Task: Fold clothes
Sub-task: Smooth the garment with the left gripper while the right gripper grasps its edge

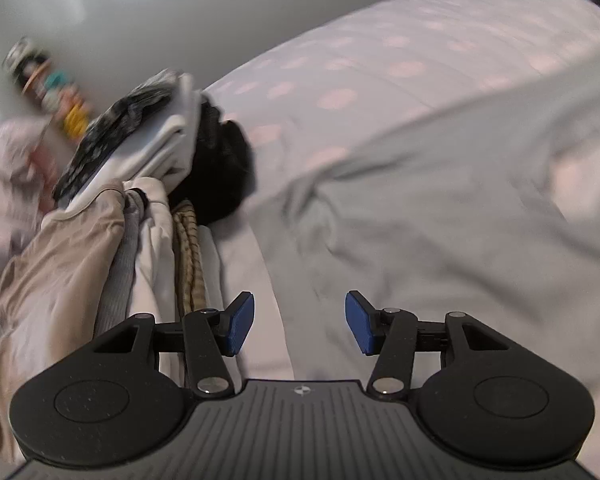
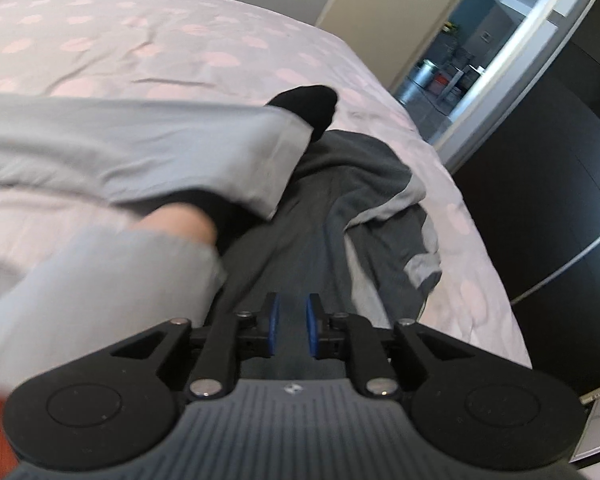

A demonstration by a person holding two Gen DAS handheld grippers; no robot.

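a: hovering over the bed [image 1: 380, 64], left gripper [image 1: 299, 322] gaping wide, holding nothing; grey garment [image 1: 440, 208] spreading just beyond, folded stack [image 1: 140, 132] sitting to one side.

b: right gripper [image 2: 293, 326] standing narrowly parted, gripping nothing, over dark clothes [image 2: 340, 208]; possibly dragging the wrong layer, or snagging the grey garment's edge.

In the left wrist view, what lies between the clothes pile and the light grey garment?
A bare strip of bedsheet separates the clothes pile from the light grey garment; the left wrist view shows it.
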